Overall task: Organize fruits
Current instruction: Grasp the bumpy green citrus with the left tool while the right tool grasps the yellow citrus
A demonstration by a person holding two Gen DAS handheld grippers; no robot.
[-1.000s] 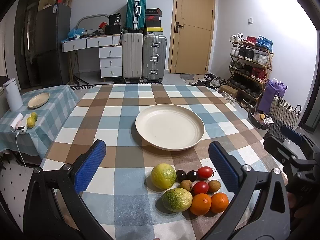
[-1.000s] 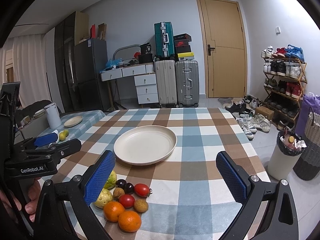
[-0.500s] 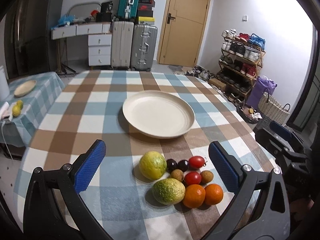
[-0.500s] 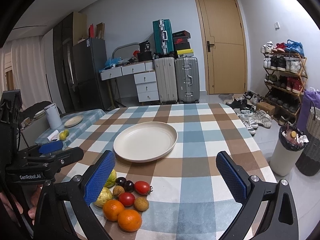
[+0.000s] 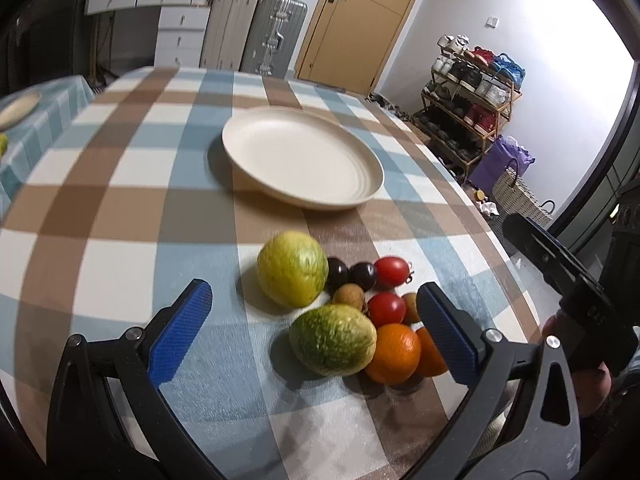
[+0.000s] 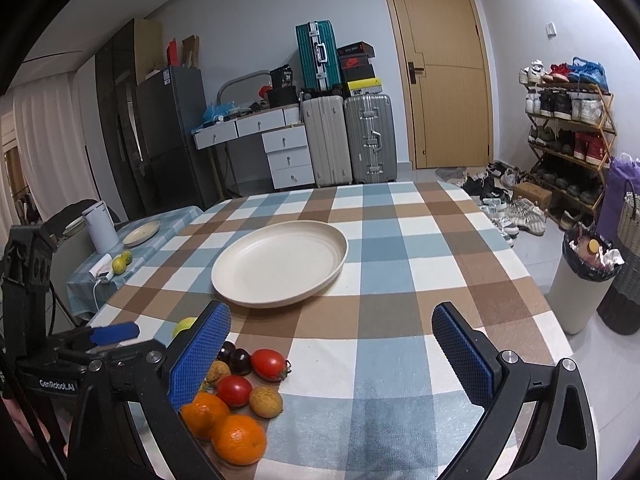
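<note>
The left gripper (image 5: 312, 316) is hanging wide open and holding nothing, low over a cluster of fruit on the checked worktop (image 5: 120, 208), its blue pads (image 5: 176, 332) flanking a green-yellow fruit (image 5: 333, 339) that is lying just in front of a second one (image 5: 292, 268). The right gripper (image 6: 332, 356) is likewise gaping empty to the right of the cluster. Two oranges (image 6: 238, 438), two tomatoes (image 6: 269, 363), dark plums (image 6: 240, 361) and small brown fruits (image 6: 265, 401) are sitting bunched together near the front edge, apart from the empty cream plate (image 6: 280, 262) at the worktop's centre.

Both wrist views toward plate (image 5: 300, 162)
</note>
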